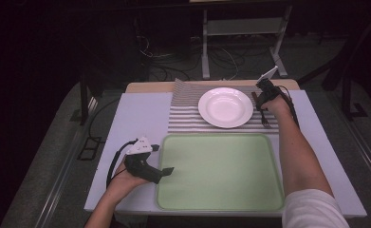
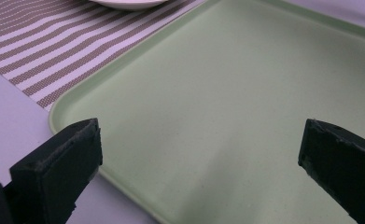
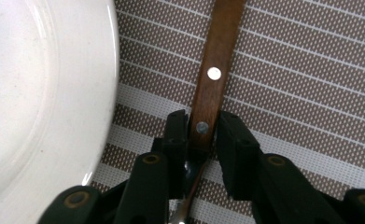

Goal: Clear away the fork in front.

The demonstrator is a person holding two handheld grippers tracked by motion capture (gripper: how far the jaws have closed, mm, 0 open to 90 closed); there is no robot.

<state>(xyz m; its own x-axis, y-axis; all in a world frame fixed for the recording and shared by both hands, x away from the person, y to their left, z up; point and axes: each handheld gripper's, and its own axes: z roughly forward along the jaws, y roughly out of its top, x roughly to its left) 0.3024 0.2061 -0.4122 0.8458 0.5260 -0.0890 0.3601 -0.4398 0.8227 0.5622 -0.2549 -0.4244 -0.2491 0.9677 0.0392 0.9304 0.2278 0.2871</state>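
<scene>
Right gripper view: I am closing my right tongs [image 3: 203, 133] around the one fork [image 3: 215, 74]; the two jaws are sitting at either side of its brown wooden handle, near the lower of its two rivets, pinching it. The fork is lying on the one striped mat [image 3: 301, 88], just beside the one white plate [image 3: 40, 93], not touching it. In the high view, the right tongs [image 1: 264, 102] are at the plate's [image 1: 225, 107] right side, at the far end of the bench [image 1: 140, 114]. My left tongs [image 2: 199, 154] are hanging spread wide and gripping nothing over the near left corner of the one green tray [image 2: 227, 93].
</scene>
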